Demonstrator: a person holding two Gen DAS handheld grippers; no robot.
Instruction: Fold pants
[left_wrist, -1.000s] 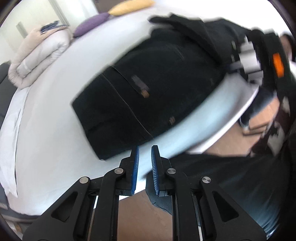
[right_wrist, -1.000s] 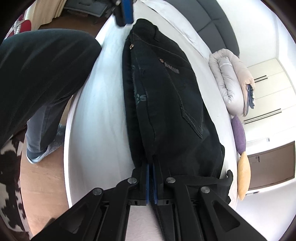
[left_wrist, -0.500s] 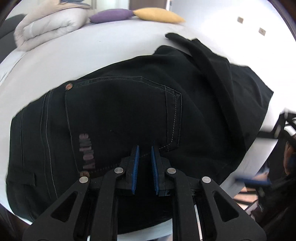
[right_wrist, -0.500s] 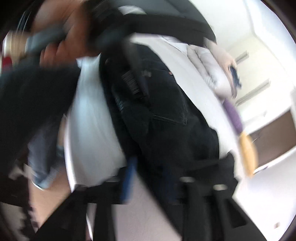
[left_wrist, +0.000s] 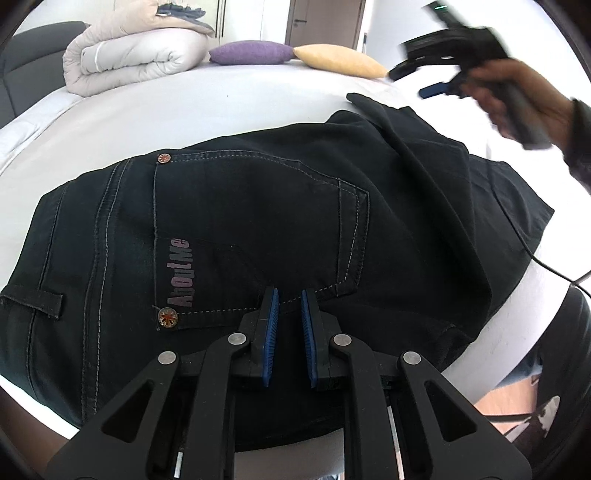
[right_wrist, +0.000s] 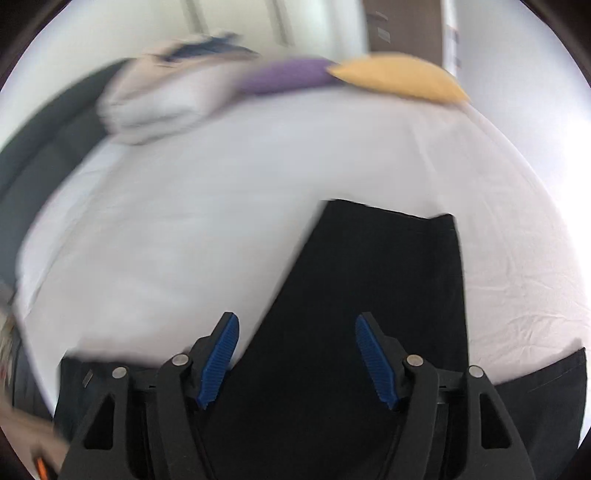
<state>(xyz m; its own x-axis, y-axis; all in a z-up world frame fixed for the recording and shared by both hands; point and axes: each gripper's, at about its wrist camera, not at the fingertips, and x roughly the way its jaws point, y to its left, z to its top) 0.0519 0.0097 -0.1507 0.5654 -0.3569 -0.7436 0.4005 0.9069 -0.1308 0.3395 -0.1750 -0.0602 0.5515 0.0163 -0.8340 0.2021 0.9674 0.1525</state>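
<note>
The black pants are laid folded on the white bed, near its front edge. In the left wrist view, the seat side faces up: a back pocket with pale stitching, two copper rivets and an "AboutMe" label is shown. Whether anything is in the pocket cannot be told. A fold of the leg is seen draped across the upper right of the pile.

The left gripper is positioned low over the bottom edge of the pocket. Its blue pads are separated by a narrow gap, and no cloth is seen between them.

The right gripper is spread wide, with nothing held between its pads. It is seen above a flat black leg panel in the blurred right wrist view. In the left wrist view it is seen raised above the far right of the pants, held in a hand.

A rolled duvet, a purple pillow and a yellow pillow are placed at the far side of the bed.
</note>
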